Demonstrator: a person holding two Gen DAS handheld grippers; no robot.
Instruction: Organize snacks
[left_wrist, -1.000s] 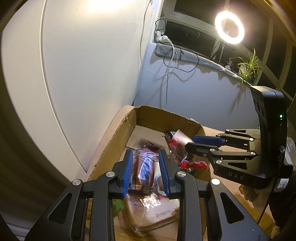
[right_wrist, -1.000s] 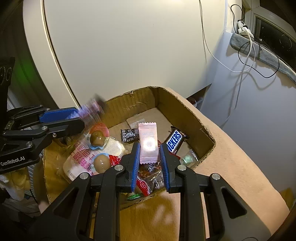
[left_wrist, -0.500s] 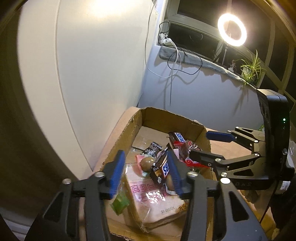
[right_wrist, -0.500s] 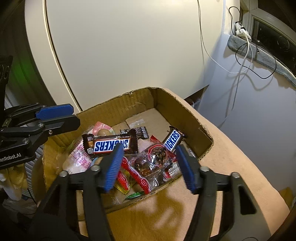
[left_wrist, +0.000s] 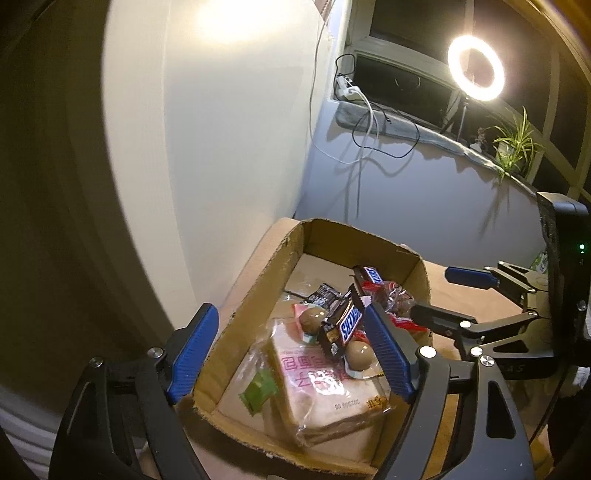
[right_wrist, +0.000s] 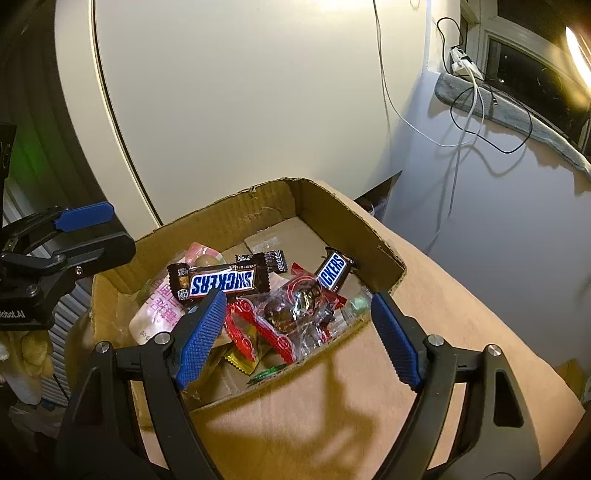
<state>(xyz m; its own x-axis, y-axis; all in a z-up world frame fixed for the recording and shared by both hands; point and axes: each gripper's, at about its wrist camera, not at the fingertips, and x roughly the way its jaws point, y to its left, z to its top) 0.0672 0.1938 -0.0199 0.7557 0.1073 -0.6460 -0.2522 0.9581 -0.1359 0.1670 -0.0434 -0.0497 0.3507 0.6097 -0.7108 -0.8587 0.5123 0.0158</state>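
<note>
An open cardboard box (left_wrist: 258, 295) (right_wrist: 236, 210) holds the snacks. On top lies a Snickers bar (left_wrist: 343, 325) (right_wrist: 221, 282), over a wrapped bread packet (left_wrist: 325, 391) and two brown eggs (left_wrist: 360, 354). A second Snickers bar (right_wrist: 334, 271) leans near the far right wall, beside a red-and-clear sweet packet (right_wrist: 295, 314). My left gripper (left_wrist: 291, 350) (right_wrist: 96, 232) hovers over the box's near left end, its jaws opening with nothing held between them. My right gripper (right_wrist: 299, 332) (left_wrist: 454, 297) hangs above the box's near right wall, jaws opening too, nothing gripped.
The box rests on a tan padded surface (right_wrist: 424, 332) against a white wall. A green sweet (left_wrist: 258, 391) lies on the box floor. Cables hang from a window ledge (left_wrist: 388, 118); a ring light (left_wrist: 476, 68) and a plant (left_wrist: 517, 147) stand behind.
Both grippers went from shut to wide open. The left one let go of a Snickers bar and the right one of a pale pink packet; the Snickers bar now lies in the box.
</note>
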